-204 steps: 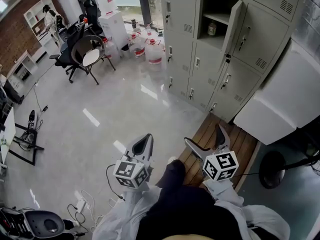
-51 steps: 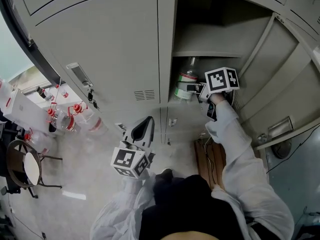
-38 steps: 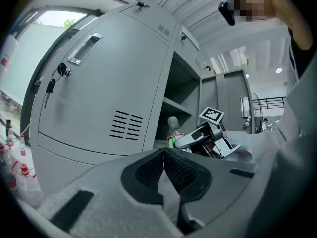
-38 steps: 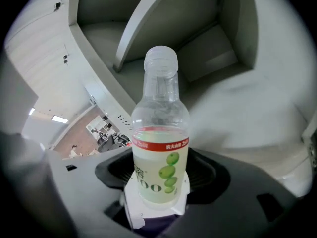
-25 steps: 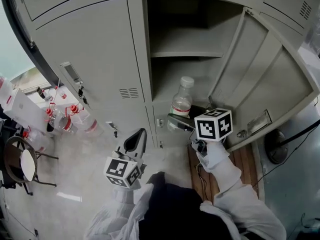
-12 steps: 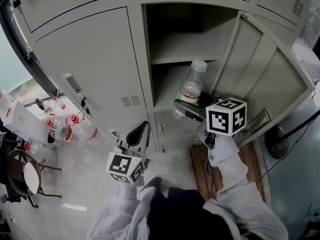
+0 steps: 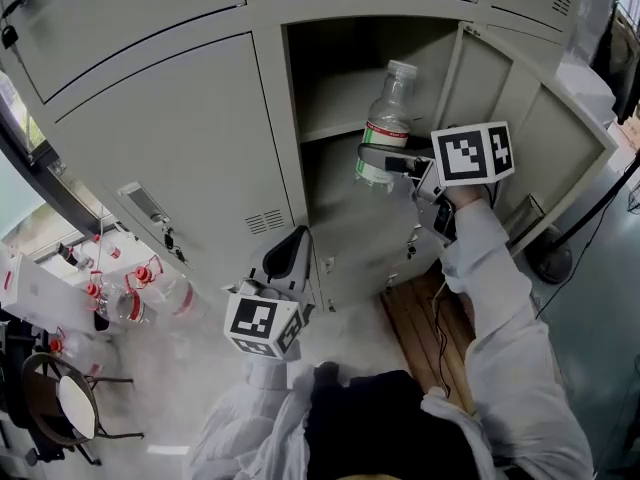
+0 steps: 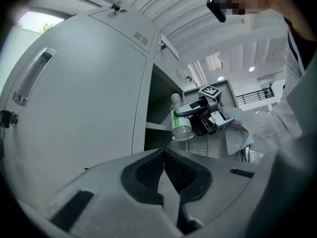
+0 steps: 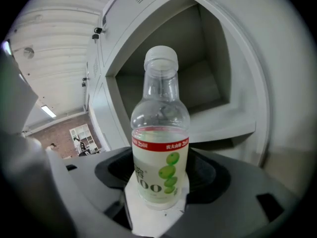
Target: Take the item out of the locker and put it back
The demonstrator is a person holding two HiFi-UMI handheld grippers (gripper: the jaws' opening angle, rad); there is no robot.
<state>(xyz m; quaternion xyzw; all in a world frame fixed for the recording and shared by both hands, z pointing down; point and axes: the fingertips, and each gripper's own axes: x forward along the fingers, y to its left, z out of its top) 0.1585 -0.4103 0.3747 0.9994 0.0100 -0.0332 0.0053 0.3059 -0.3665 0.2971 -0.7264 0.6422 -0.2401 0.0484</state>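
The head view looks steeply down from above at the open locker (image 7: pixel 335 78). The left gripper view looks up at it from lower and farther off. The right gripper view faces its compartment closely, just behind the bottle (image 9: pixel 159 148). All three share that compartment.

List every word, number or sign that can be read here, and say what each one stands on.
"100": large print on the label of the bottle.
Red band above it: white print, too small to read.
Character beside "100": partly turned away, unreadable.
Cubes on the left gripper and right gripper: square patterns, no words.
Locker doors: nothing readable.
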